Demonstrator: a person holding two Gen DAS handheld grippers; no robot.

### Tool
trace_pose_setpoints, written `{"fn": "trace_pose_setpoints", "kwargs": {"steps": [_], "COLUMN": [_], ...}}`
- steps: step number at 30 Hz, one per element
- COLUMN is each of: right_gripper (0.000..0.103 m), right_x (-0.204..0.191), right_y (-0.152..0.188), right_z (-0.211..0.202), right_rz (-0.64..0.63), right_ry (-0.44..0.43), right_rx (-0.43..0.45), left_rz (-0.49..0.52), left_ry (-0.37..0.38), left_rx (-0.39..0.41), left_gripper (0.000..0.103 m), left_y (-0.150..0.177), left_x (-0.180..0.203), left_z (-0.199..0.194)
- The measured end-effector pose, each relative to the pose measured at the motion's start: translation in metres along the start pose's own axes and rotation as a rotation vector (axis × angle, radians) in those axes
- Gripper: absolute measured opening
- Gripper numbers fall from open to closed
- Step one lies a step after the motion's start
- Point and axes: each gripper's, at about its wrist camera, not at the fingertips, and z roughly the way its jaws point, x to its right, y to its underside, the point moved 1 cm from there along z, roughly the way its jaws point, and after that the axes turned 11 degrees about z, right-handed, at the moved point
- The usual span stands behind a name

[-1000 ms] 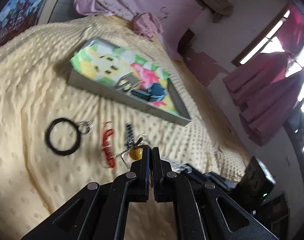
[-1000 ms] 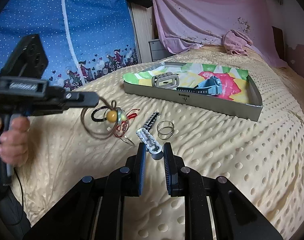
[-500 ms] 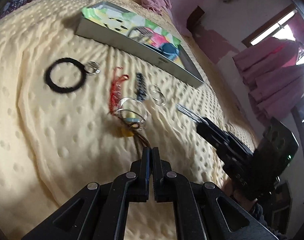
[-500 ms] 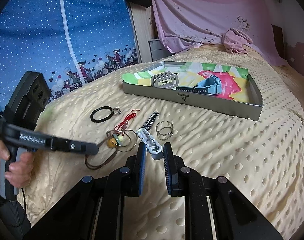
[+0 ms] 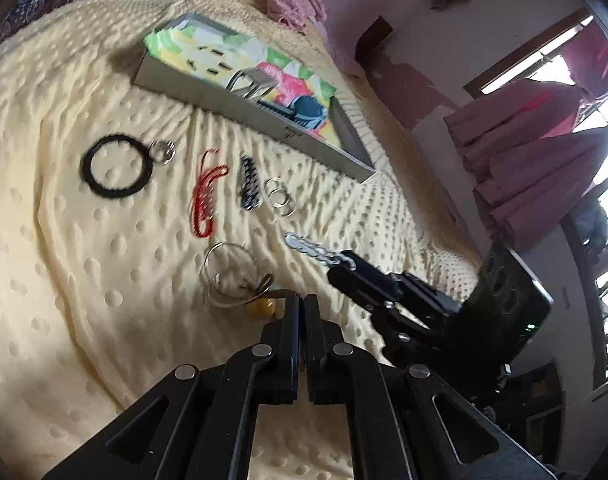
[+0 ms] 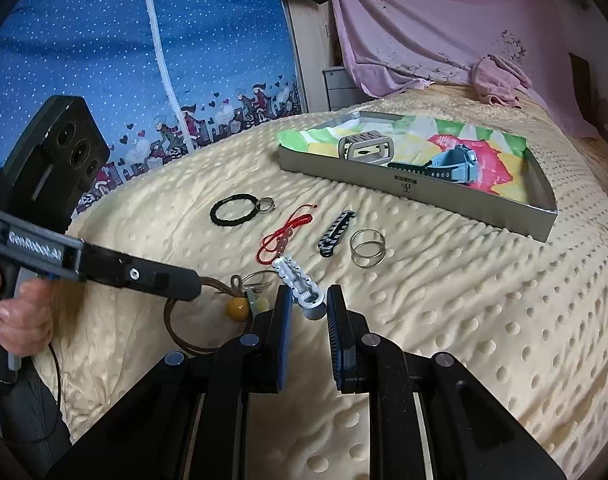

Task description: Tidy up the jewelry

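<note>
Bedspread (image 6: 444,320) bears hair clip (image 6: 299,290) between right hand-held gripper (image 6: 308,308).

Both cams ride my wrists, tilted down, close over bed (image 5: 103,320). Left view faces window side; right view faces blue curtain (image 6: 103,40). Shared: tray (image 5: 239,108) (image 6: 404,188), jewelry row, each other's hand-held gripper.

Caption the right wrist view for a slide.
Right gripper grips a white hair clip; left gripper pinches a brown cord necklace.
</note>
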Motion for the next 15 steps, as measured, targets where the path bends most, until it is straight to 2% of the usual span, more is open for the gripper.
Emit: {"fn": "trace_pose_setpoints", "kwargs": {"steps": [6,11,15], "right_gripper": [0.015,0.015,0.015], "right_x": [0.003,0.004,0.010], "right_y": [-0.002,-0.005,-0.010], "right_z": [-0.001,-0.004,-0.008], "right_rz": [0.017,0.021,0.040], "right_ry": [0.002,0.004,0.015], "right_rx": [0.012,0.024,0.044], "left_rz": [0.014,-0.008,-0.053], "left_ry": [0.053,0.064,0.115], "left_rx": [0.033,0.054,0.047], "left_gripper": [0.003,0.003,0.003], "left_y": [-0.011,-0.023,-0.036], "left_x": [0.009,0.008,0.005], "left_z": [-0.016,-0.022,-0.016]}}
